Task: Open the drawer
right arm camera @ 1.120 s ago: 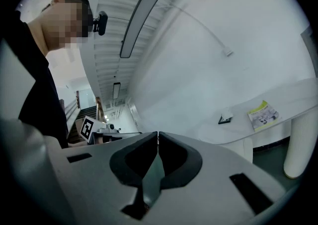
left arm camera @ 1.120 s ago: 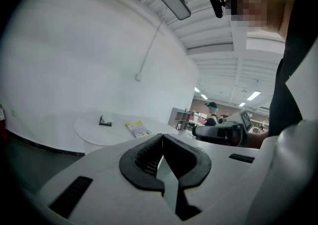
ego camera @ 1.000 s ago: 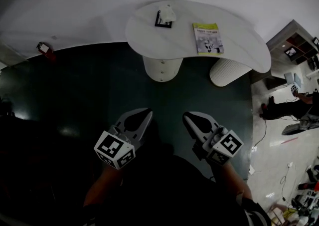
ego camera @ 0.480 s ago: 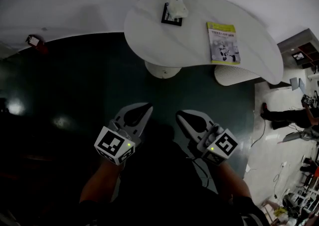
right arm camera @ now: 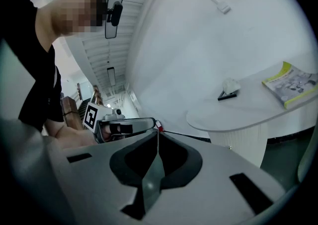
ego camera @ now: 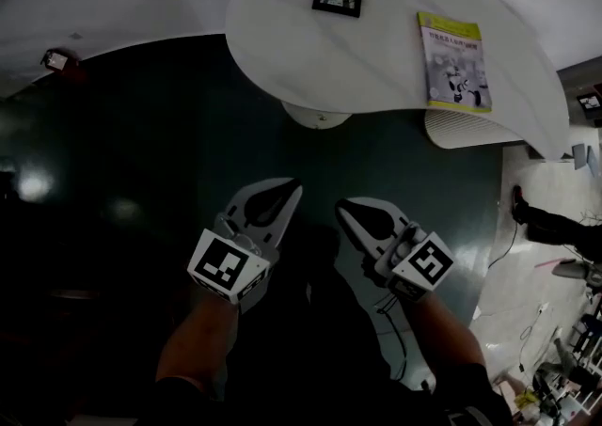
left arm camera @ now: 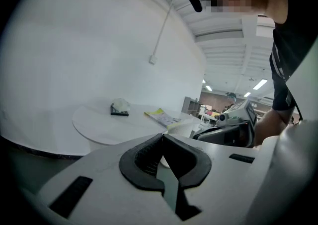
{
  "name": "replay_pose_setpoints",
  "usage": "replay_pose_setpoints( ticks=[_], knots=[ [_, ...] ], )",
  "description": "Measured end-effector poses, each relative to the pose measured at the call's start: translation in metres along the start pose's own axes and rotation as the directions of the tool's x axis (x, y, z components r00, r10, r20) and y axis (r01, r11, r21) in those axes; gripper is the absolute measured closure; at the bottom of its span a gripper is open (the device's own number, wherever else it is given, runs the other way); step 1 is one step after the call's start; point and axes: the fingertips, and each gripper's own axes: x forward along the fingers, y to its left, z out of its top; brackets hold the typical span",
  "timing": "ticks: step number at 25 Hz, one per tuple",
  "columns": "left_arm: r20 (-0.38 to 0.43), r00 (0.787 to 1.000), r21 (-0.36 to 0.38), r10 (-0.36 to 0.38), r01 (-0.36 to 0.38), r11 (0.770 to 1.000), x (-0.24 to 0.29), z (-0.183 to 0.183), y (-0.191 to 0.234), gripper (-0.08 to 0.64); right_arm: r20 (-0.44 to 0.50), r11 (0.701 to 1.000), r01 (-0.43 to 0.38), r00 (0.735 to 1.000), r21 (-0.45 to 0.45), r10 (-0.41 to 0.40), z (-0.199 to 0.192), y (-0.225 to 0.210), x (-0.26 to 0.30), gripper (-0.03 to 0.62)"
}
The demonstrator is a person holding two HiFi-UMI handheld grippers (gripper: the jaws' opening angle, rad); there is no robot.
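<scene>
Floor: a dark green glossy floor [ego camera: 141, 133] fills the middle and left of the head view, and I have both grippers over it.
Table: a white kidney-shaped table [ego camera: 376, 57] runs across the top of the frame, its long axis going from upper centre down to the right edge.
Pedestal: a round white pedestal [ego camera: 320, 116] shows just under the table's near edge, upper centre.
Drawer: I can't pick out a drawer front in any view. I judge it sits in that pedestal. A small dot on it in the right gripper view may be a knob, but it is too small to tell.
Left gripper: the left gripper [ego camera: 292, 189] is at lower centre with its jaws together and nothing between them.
Right gripper: the right gripper [ego camera: 342, 208] is just right of it, also closed and empty.
Bearing: the pedestal lies straight up-frame from the gap between the two tips, well apart from both. The left tip looks slightly nearer, so I'd lead with that hand, and the jaws must part first.
</scene>
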Motion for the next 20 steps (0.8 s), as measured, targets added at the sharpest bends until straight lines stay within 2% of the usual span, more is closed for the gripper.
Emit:
replay_pose_setpoints(
  ticks=[2,12,16,20],
  knots=[
    [-0.005,1.000,0.024,-0.002,0.002,1.000,0.017,-0.019,0.010,0.548,-0.019,1.000,-0.006,1.000,-0.017,0.005,-0.021,-0.019,0.009,0.575],
    [-0.024,1.000,0.021,0.012,-0.011,1.000,0.075,-0.124,0.068,0.548,-0.041,0.999,0.026,0.999,-0.044,-0.027,-0.128,-0.103,0.048,0.575],
    [-0.003,1.000,0.049,0.020,-0.020,0.999,0.098,-0.161,0.092,0.546,-0.051,0.996,0.031,0.998,-0.086,-0.036,-0.167,-0.136,0.064,0.574],
    [0.035,0.999,0.034,0.013,-0.014,0.999,0.125,-0.188,0.110,0.546,-0.078,0.994,0.036,0.996,-0.100,-0.044,-0.205,-0.165,0.078,0.574]
  ],
)
